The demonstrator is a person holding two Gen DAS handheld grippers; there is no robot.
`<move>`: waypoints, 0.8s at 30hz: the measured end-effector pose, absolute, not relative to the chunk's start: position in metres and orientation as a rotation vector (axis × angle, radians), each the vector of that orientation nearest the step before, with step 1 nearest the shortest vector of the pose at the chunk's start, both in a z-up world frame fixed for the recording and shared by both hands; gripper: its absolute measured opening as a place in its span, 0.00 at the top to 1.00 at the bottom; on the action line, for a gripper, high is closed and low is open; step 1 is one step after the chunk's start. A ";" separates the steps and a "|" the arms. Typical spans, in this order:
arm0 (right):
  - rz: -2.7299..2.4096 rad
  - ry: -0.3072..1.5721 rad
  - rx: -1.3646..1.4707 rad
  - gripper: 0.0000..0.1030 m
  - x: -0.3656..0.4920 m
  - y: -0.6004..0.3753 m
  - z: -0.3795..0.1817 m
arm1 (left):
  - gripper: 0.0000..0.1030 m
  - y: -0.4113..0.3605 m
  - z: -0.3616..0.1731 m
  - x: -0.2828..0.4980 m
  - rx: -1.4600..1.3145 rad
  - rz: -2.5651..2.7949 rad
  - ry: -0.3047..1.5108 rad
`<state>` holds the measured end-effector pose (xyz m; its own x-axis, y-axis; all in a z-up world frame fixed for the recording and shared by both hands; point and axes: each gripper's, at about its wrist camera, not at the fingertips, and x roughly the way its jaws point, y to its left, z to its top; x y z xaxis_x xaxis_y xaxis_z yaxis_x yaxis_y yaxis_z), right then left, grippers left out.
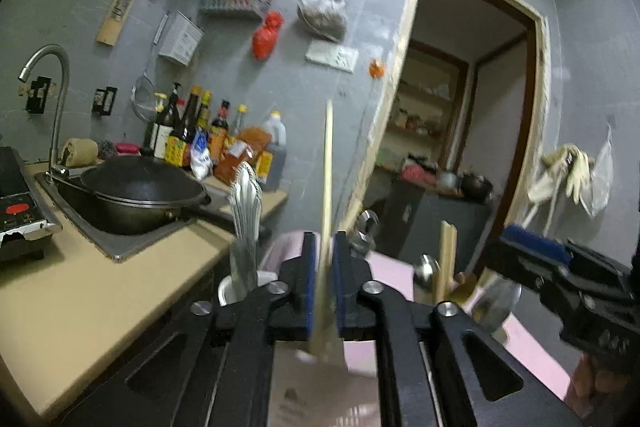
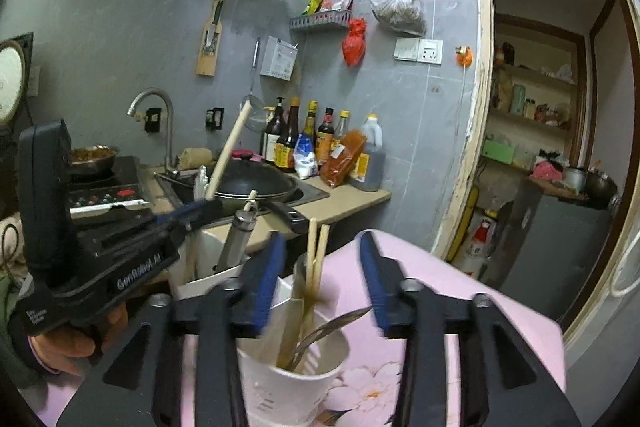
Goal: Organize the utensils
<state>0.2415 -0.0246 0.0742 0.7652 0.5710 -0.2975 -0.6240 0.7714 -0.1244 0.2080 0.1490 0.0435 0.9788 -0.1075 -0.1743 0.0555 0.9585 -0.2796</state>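
The left hand-held gripper (image 1: 323, 267) has its blue-padded jaws pressed against a long pale wooden stick (image 1: 327, 187), probably a chopstick or spoon handle, which rises upright between them. In the right wrist view the same stick (image 2: 228, 155) leans up and to the right from that gripper (image 2: 204, 205), in front of a black lidded wok (image 2: 256, 183) sitting in a steel sink (image 2: 312, 193).

Just left of the left hand-held gripper, a bundle of shiny metal cutlery handles (image 1: 245, 211) stands in a white holder (image 1: 229, 289). To its right, two short wooden sticks (image 1: 447, 255) and metal utensil ends poke upward.

The right hand-held gripper (image 2: 322, 279) is spread wide apart and grasps nothing. Directly below and between its blue pads stands a white slotted plastic utensil cup (image 2: 288, 383) on a pink flowered cloth (image 2: 440, 291). The cup contains a pair of wooden chopsticks (image 2: 316, 251) standing upright and a metal spoon (image 2: 336, 325) tilted to the right.

Beyond both grippers, a beige worktop (image 1: 100, 291) carries a row of dark sauce bottles (image 2: 304, 139) against a grey tiled wall.
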 end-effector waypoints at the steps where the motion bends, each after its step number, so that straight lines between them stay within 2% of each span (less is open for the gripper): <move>1: 0.652 0.252 -0.209 0.58 0.241 -0.026 0.074 | 0.76 0.148 0.044 0.204 -0.278 -0.099 0.199; 2: 0.651 0.255 -0.198 0.57 0.241 -0.028 0.074 | 0.66 0.148 0.045 0.200 -0.287 -0.114 0.196; 5: 0.644 0.242 -0.158 0.49 0.236 -0.035 0.079 | 0.63 0.147 0.053 0.187 -0.298 -0.135 0.185; 6: 0.630 0.233 -0.146 0.44 0.233 -0.038 0.081 | 0.62 0.145 0.056 0.184 -0.293 -0.136 0.188; 7: 0.614 0.225 -0.130 0.35 0.230 -0.042 0.083 | 0.61 0.144 0.060 0.181 -0.290 -0.134 0.190; 9: 0.584 0.207 -0.093 0.24 0.225 -0.050 0.087 | 0.49 0.139 0.066 0.174 -0.282 -0.117 0.194; 11: 0.546 0.187 -0.068 0.20 0.218 -0.060 0.090 | 0.42 0.135 0.071 0.168 -0.277 -0.098 0.204; 16: 0.449 0.154 -0.015 0.01 0.201 -0.086 0.094 | 0.23 0.123 0.079 0.155 -0.250 -0.062 0.221; 18: 0.418 0.142 0.000 0.00 0.195 -0.096 0.094 | 0.15 0.118 0.080 0.149 -0.242 -0.051 0.218; 20: 0.391 0.138 0.005 0.00 0.189 -0.103 0.094 | 0.11 0.114 0.081 0.144 -0.234 -0.035 0.222; 24: 0.344 0.131 0.010 0.00 0.176 -0.115 0.092 | 0.09 0.107 0.082 0.137 -0.218 -0.026 0.232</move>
